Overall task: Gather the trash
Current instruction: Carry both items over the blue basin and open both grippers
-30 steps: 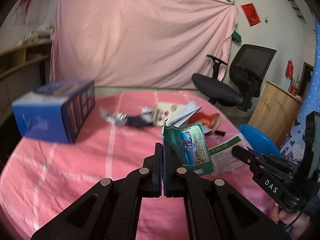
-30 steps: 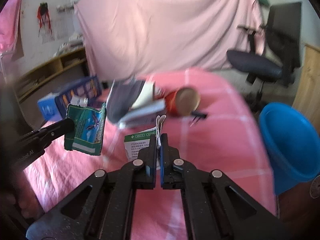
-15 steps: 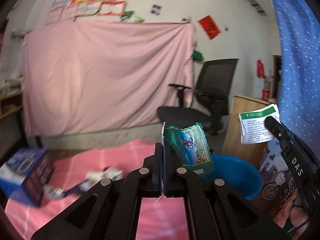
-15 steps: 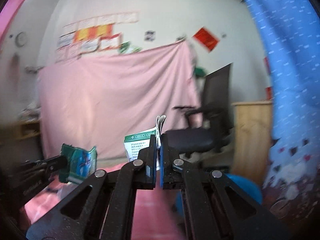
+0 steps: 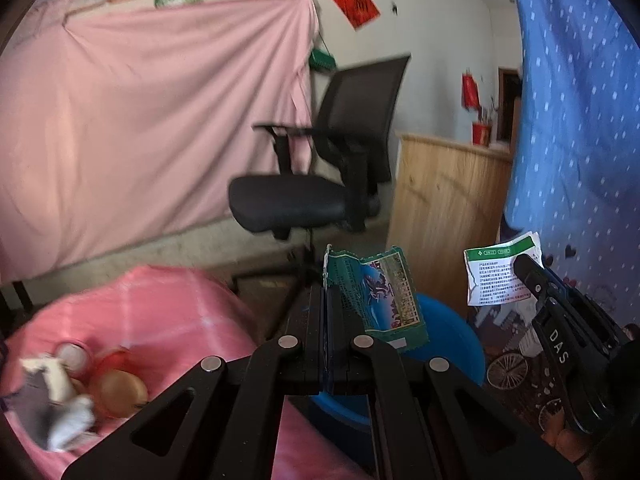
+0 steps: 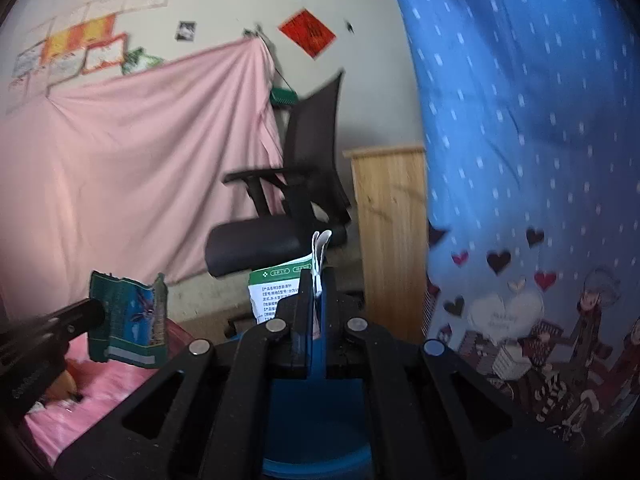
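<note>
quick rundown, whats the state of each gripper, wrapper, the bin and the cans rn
left gripper: shut on green wrapper
green wrapper: torn, held upright
right gripper: shut on white packet
white packet: crumpled, held above bin
blue bin: open-topped, on the floor
cans: on their sides on pink table

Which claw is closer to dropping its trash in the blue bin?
The right claw, probably. Its white packet hangs right above the blue bin. The left claw, shut on the green wrapper, sits beside the bin's rim.
</note>
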### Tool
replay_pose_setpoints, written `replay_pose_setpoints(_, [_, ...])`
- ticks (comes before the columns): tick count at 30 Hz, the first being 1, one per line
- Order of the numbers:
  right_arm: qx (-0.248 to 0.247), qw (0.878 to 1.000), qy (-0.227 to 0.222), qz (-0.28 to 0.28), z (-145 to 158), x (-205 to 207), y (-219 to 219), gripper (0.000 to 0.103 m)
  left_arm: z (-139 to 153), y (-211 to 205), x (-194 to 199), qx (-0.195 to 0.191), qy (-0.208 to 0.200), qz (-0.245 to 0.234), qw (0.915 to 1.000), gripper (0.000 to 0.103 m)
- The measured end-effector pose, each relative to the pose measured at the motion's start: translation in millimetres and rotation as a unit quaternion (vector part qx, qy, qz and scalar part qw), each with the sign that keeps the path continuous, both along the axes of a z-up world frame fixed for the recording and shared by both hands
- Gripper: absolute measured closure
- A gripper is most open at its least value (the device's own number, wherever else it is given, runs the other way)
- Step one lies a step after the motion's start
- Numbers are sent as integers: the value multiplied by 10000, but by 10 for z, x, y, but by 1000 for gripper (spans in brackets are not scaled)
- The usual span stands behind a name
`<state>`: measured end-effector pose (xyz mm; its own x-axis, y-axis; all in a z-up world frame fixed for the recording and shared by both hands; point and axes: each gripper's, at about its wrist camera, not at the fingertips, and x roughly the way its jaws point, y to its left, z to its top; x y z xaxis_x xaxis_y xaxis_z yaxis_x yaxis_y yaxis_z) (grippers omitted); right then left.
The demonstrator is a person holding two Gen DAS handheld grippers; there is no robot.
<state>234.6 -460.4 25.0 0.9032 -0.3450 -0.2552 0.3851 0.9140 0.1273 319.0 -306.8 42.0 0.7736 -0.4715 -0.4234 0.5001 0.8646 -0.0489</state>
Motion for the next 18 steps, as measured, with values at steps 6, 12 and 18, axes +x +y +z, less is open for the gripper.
replay_pose_setpoints(6, [459, 9978, 471, 9, -327, 186, -270, 75, -285, -334, 335, 156, 598, -11, 9981, 103])
replay_pose_setpoints(12, [820, 9936, 773, 96, -555, 315, -428, 74, -489, -454, 546, 243, 1091, 50, 9937, 103])
replay_pose_setpoints(18, [1090, 9881, 1030, 332, -717, 438, -468, 71, -576, -465, 565, 438, 1275, 61, 9909, 102])
